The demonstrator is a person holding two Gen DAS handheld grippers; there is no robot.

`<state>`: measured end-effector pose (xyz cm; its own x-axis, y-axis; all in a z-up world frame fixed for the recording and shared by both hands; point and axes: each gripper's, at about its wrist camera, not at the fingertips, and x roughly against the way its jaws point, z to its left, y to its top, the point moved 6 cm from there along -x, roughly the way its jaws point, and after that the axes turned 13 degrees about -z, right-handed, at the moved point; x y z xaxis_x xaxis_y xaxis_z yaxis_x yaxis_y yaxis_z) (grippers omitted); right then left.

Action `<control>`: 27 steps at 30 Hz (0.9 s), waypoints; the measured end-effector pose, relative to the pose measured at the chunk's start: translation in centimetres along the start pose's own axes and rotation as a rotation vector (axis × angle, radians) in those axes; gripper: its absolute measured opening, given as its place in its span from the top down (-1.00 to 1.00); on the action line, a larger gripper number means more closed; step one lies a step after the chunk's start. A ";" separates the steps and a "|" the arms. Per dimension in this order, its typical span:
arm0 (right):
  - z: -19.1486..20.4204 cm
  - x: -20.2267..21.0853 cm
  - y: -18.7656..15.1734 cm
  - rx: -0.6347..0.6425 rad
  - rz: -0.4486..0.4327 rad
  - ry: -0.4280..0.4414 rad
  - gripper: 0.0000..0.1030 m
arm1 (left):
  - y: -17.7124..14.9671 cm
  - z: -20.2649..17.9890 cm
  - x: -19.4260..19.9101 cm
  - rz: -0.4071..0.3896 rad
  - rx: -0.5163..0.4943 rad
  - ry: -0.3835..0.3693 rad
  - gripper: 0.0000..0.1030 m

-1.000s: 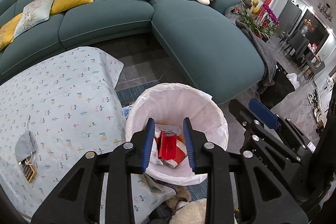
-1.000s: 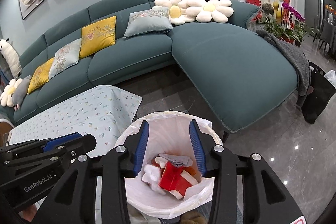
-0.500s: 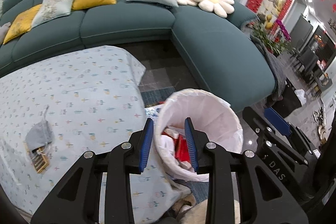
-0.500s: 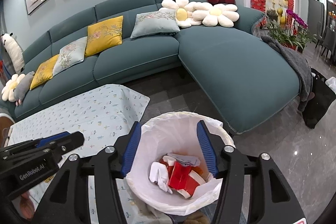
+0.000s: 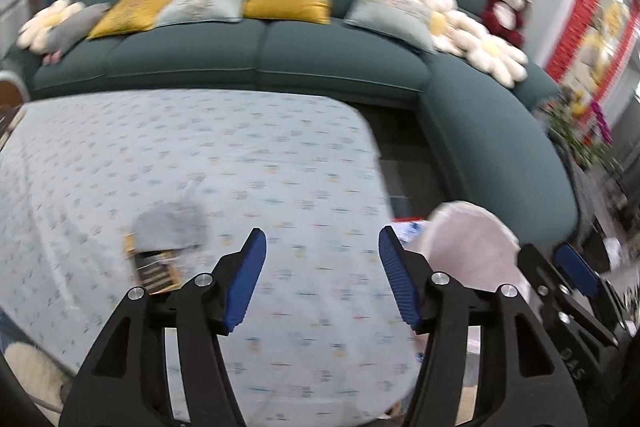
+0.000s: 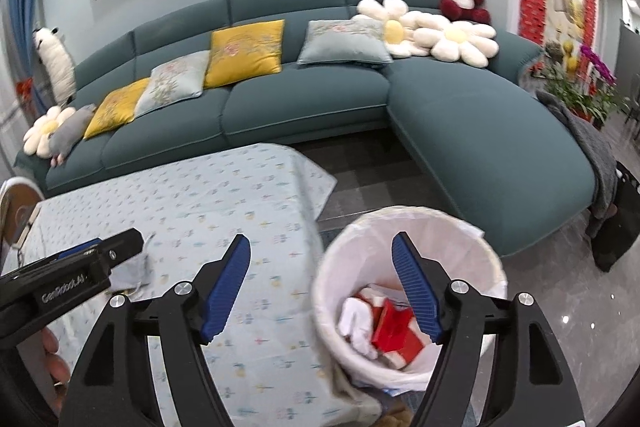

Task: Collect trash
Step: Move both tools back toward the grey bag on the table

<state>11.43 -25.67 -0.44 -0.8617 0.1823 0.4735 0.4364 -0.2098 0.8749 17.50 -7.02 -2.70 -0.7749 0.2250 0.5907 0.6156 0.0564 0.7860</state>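
Where claw (image 5: pixel 320 277) gapes, mask (image 5: pixel 170 231) leftward.

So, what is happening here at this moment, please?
A person is tidying a living room with a two-finger gripper in each hand. Both the left gripper and the right gripper are open and hold nothing. The lined trash bin beside the table already contains red and white rubbish. The left gripper points at the table, where a grey pouch and a small dark and gold packet lie, probably the next pieces to collect.
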 end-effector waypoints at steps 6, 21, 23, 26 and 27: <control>4.8 -0.4 -1.3 -0.018 0.037 0.098 -0.36 | -0.7 7.4 0.4 -0.010 0.136 0.115 -0.09; 16.5 -2.8 -4.2 0.198 0.120 0.185 -0.48 | -4.5 18.5 -0.6 0.100 0.138 0.261 -0.48; 17.0 -3.4 -4.3 0.183 0.133 0.186 -0.48 | -5.0 19.0 -1.2 0.120 0.174 0.253 -0.49; 17.3 -4.5 -4.8 0.166 0.156 0.181 -0.48 | -6.0 19.5 -2.3 0.147 0.203 0.240 -0.49; 17.3 -4.8 -5.0 0.163 0.164 0.178 -0.48 | -6.3 19.6 -2.8 0.158 0.210 0.234 -0.49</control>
<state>17.84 -8.87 -5.35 -0.8017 -0.0160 0.5976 0.5973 -0.0624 0.7996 18.57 11.06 -12.85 -0.6648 0.0195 0.7468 0.7277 0.2426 0.6415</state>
